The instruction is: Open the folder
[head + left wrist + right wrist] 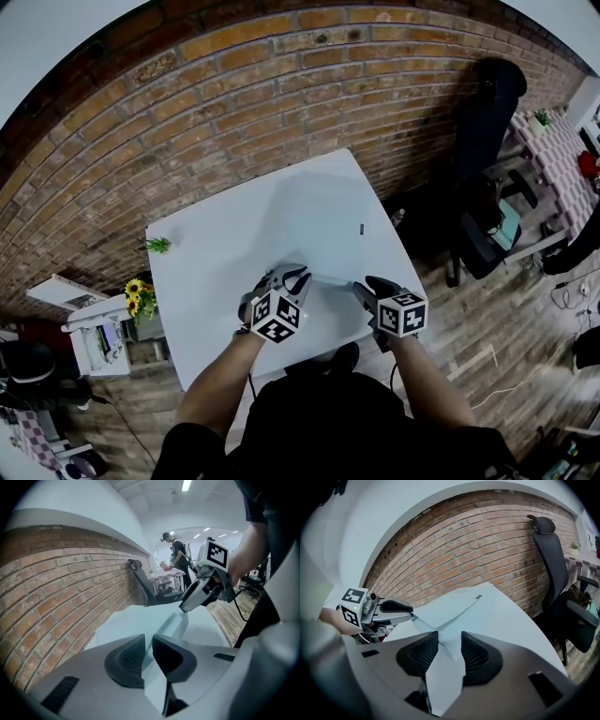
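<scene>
A pale folder (321, 251) lies on the white table (202, 281), hard to tell from it; a small dark mark sits at its far corner. My left gripper (292, 279) holds the folder's near left corner, pads (125, 660) shut on the sheet (169, 625). My right gripper (366, 287) is at the near right corner. In the right gripper view the raised cover (450, 605) runs in a point between the pads (474, 657), which stand a little apart from it. Each gripper shows in the other's view: the right (186, 605), the left (404, 608).
A brick wall (234, 103) runs behind the table. A black office chair (483, 122) stands at the right. A small green sprig (157, 245) lies on the table's left edge, flowers (138, 296) and a white cart beside it. A person (177, 555) stands far off.
</scene>
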Demonstrator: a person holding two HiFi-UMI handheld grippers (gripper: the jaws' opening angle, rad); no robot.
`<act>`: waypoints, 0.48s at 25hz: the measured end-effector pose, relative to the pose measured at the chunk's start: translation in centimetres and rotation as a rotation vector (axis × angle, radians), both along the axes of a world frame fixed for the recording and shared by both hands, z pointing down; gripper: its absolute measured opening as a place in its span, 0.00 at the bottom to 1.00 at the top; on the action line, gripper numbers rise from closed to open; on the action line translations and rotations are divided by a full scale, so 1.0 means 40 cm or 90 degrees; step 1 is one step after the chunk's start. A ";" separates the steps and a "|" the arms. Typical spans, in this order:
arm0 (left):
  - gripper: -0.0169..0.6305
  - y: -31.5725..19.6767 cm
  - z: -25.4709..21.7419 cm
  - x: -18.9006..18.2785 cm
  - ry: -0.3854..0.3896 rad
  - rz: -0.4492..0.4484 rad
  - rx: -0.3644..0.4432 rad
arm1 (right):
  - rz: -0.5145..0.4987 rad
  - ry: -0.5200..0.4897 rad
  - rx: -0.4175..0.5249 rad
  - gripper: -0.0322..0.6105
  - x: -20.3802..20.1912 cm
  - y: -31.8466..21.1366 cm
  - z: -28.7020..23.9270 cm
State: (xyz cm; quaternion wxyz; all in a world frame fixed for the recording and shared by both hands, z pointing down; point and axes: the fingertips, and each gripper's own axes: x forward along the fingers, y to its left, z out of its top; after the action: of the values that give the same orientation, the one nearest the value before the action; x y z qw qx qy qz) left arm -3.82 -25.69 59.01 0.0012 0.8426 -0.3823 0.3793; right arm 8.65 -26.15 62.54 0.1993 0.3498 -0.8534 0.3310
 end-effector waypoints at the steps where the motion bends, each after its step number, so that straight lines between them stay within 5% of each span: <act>1: 0.12 0.002 0.004 -0.003 -0.001 -0.001 -0.003 | 0.001 0.001 -0.005 0.31 -0.002 -0.001 0.011; 6: 0.12 0.019 0.032 -0.009 -0.002 -0.007 -0.022 | -0.001 0.027 -0.031 0.29 -0.006 0.006 0.073; 10: 0.05 0.020 0.022 -0.025 0.066 -0.056 -0.030 | -0.005 0.059 -0.050 0.25 -0.001 0.017 0.109; 12: 0.05 0.016 0.015 -0.033 0.062 -0.062 -0.022 | -0.015 0.068 -0.061 0.25 -0.003 0.027 0.129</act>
State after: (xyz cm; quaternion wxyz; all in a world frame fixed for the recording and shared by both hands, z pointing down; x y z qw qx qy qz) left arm -5.15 -25.04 59.61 0.0532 0.8403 -0.4159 0.3437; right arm 8.54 -25.07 67.70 0.2651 0.3473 -0.8285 0.3502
